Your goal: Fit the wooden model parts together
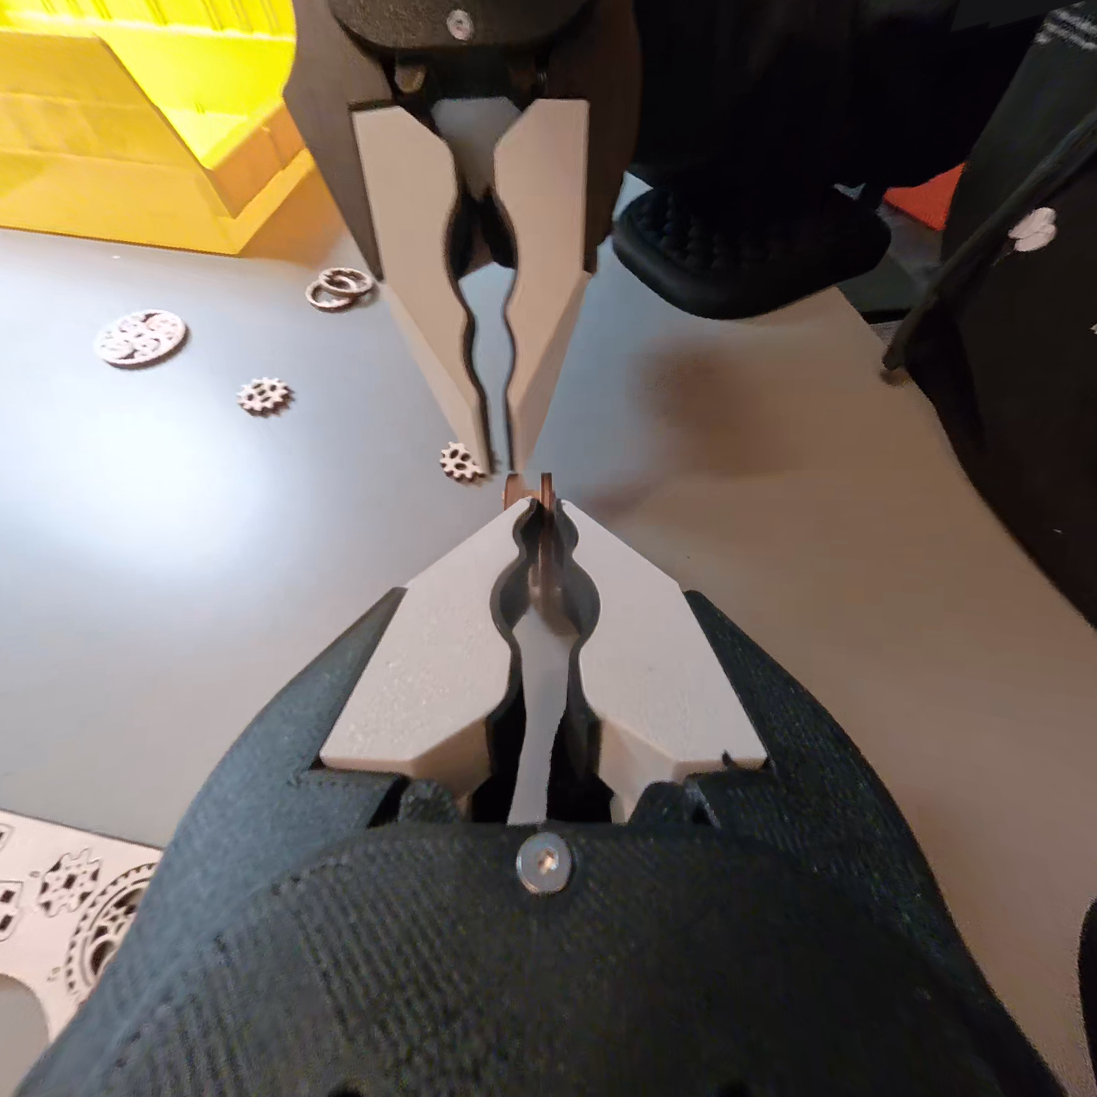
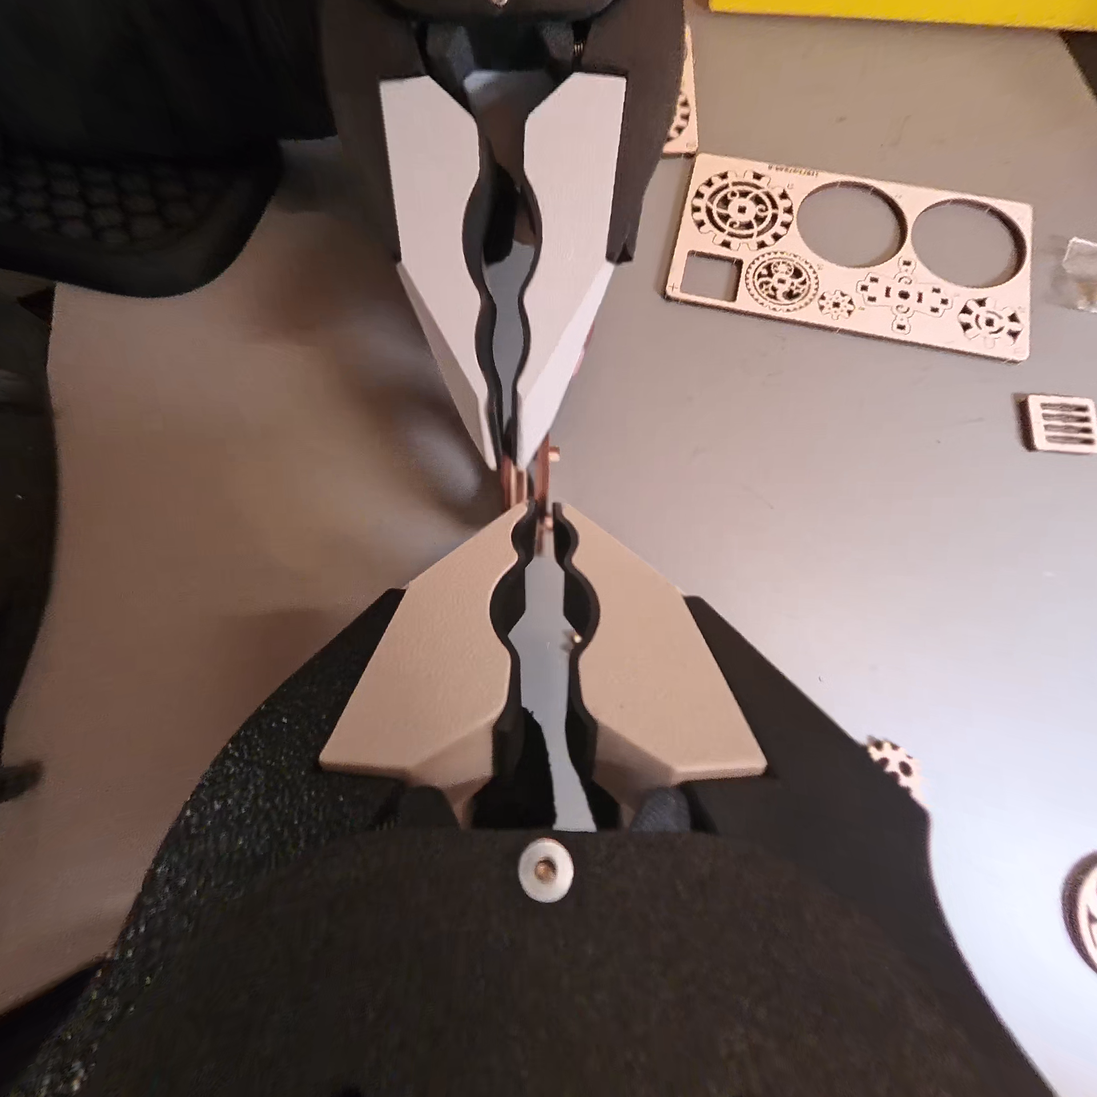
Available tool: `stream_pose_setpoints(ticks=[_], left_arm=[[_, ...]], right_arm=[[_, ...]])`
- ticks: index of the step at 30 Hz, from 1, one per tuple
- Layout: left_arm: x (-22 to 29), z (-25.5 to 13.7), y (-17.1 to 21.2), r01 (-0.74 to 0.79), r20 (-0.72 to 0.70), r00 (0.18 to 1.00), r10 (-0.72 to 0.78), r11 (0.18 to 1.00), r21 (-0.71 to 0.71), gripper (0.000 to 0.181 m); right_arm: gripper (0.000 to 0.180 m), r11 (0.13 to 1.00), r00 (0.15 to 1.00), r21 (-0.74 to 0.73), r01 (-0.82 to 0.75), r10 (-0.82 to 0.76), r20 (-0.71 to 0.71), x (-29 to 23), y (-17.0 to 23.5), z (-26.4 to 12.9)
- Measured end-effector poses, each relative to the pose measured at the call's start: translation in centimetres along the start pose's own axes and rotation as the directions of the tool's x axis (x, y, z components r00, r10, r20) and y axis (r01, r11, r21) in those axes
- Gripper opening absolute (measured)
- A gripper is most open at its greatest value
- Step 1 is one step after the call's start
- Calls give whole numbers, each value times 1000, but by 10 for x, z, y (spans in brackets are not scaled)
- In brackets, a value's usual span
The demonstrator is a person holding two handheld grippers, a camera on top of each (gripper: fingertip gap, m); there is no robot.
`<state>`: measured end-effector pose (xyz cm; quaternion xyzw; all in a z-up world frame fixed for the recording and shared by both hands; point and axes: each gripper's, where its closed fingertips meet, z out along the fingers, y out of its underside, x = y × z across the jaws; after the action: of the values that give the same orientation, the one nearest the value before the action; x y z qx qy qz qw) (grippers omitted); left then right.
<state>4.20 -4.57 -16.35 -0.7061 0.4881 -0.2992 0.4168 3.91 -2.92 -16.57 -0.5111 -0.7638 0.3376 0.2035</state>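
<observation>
wooden part (image 1: pixel 543 522) pinched edge-on in left tool (image 1: pixel 541 504) at centre | right tool (image 2: pixel 539 510) grips another thin piece (image 2: pixel 537 531) | loose gears (image 1: pixel 264 396) on counter (image 1: pixel 178 564) upper left

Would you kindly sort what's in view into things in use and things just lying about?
In use: left gripper; right gripper; wooden parts pinched between both jaws.
Lying about: loose gears; rings; punched sheet; slotted piece; yellow bin.
</observation>
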Motion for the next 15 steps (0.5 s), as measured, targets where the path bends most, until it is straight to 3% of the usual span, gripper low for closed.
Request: stream_pose_setpoints(ticks=[1, 4, 11, 15], left_arm=[[-1, -1, 0, 11, -4, 1000, -11, 1000, 19, 2], [0, -2, 1, 4, -1, 1000, -4, 999, 32, 1], [2, -9, 4, 18, -20, 1000, -17, 999, 38, 1], [3, -7, 3, 15, -31, 999, -14, 999, 45, 2]], right_arm=[[9, 1000, 1000, 4, 2, -2, 0, 3, 5, -1], [30, 997, 992, 55, -52, 46, 118, -2, 13, 1], [1, 996, 991, 88, -18, 6, 135, -5, 13, 12], [14, 991, 982, 118, -56, 33, 188, -7, 10, 7]])
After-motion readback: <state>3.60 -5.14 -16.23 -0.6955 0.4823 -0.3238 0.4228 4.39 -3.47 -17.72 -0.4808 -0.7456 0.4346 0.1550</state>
